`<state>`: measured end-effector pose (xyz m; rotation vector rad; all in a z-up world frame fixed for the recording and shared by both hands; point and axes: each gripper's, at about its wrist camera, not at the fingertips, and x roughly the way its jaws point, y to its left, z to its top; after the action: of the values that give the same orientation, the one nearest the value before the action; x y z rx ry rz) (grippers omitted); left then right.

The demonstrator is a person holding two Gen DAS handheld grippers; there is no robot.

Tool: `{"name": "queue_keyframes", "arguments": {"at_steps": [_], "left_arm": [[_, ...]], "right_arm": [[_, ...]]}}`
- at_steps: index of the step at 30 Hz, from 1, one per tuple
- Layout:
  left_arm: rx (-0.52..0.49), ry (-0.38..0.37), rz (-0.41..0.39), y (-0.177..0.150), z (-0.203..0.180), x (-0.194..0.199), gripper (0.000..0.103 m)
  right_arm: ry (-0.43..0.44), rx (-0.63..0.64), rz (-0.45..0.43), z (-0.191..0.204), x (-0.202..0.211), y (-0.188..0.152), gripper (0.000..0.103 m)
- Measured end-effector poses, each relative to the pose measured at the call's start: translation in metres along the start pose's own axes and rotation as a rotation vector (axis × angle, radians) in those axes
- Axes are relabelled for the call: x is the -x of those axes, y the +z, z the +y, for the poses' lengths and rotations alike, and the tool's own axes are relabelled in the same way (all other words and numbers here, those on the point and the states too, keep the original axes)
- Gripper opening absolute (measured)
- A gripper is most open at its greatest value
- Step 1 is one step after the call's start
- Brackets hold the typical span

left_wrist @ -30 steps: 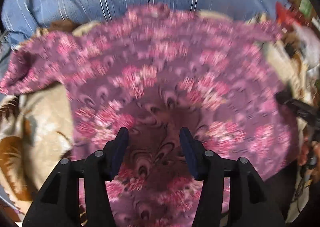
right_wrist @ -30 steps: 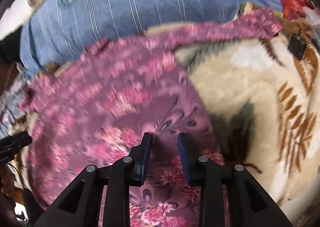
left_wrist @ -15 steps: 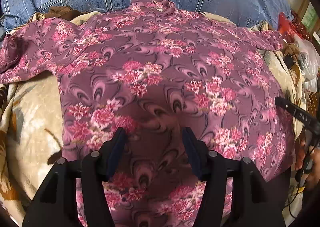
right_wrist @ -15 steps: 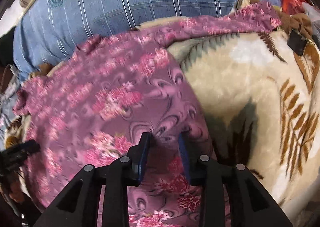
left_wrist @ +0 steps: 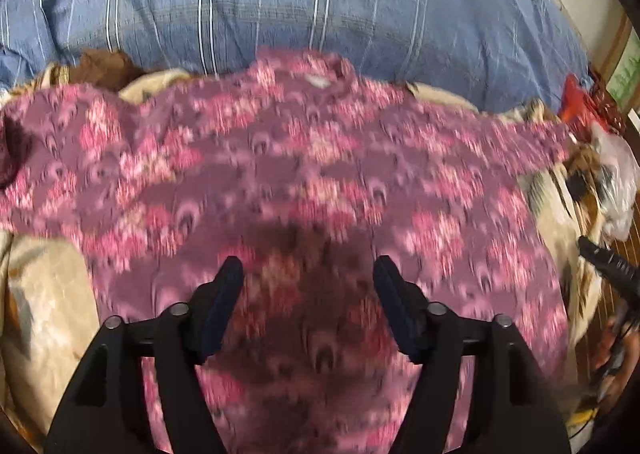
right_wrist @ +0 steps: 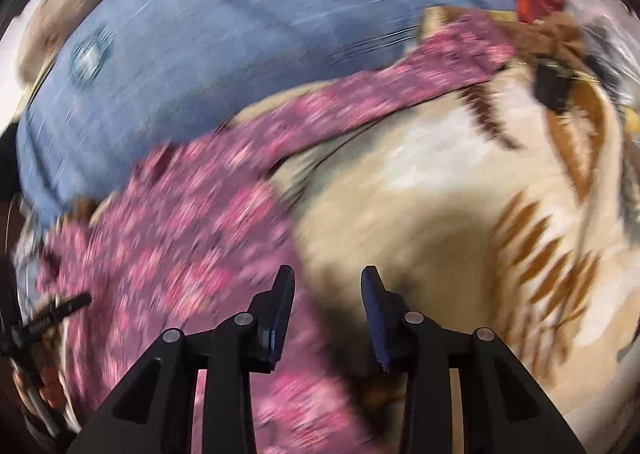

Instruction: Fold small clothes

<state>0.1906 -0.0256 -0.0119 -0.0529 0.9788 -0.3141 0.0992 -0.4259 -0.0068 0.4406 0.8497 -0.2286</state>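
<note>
A purple top with pink flowers (left_wrist: 320, 158) lies spread flat on a beige blanket (left_wrist: 44, 294), collar at the far side and sleeves out to both sides. My left gripper (left_wrist: 309, 262) hangs over the top's lower middle; its jaws are opening and stand wide, with nothing pinched between them. In the blurred right wrist view the top (right_wrist: 192, 246) fills the left half, one sleeve (right_wrist: 400, 90) reaching up to the right. My right gripper (right_wrist: 328, 274) hovers over the top's right edge and the blanket (right_wrist: 440, 214). Its jaws are opening too and hold nothing.
Blue striped bedding (left_wrist: 280, 6) rises behind the top. A clear plastic bag (left_wrist: 616, 174) and something red (left_wrist: 576, 102) crowd the far right. A black finger of the other gripper (left_wrist: 604, 258) shows at the right edge, and a person's hand (right_wrist: 44, 382) at the lower left.
The left jaws have spread wider and that gripper has drawn back from the top. The right gripper has slid right, from over the cloth to its edge, and its jaws have parted a little.
</note>
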Motion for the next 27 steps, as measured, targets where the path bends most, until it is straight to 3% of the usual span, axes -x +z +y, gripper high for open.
{"name": "queue_keyframes", "arguments": {"at_steps": [3,5,8,11,17,27], "left_arm": [[0.007,0.027,-0.029,0.005,0.001,-0.01,0.074],[-0.019,0.047,-0.008,0.003,-0.001,-0.023,0.074],[-0.071,0.091,0.023,-0.004,-0.003,-0.041,0.074],[-0.121,0.12,-0.031,-0.008,-0.008,-0.041,0.08],[-0.101,0.094,-0.042,-0.003,-0.002,-0.047,0.087],[-0.113,0.075,-0.05,-0.004,-0.003,-0.05,0.093]], "right_arm": [[-0.058,-0.12,-0.063,-0.038,0.002,0.038,0.04],[-0.065,-0.217,-0.101,-0.062,-0.001,0.06,0.046],[-0.101,-0.373,-0.161,-0.102,-0.012,0.094,0.048],[-0.109,-0.482,-0.177,-0.13,-0.032,0.129,0.048],[-0.184,-0.506,-0.178,-0.148,-0.086,0.175,0.05],[-0.145,-0.512,-0.197,-0.168,-0.154,0.205,0.049]]}}
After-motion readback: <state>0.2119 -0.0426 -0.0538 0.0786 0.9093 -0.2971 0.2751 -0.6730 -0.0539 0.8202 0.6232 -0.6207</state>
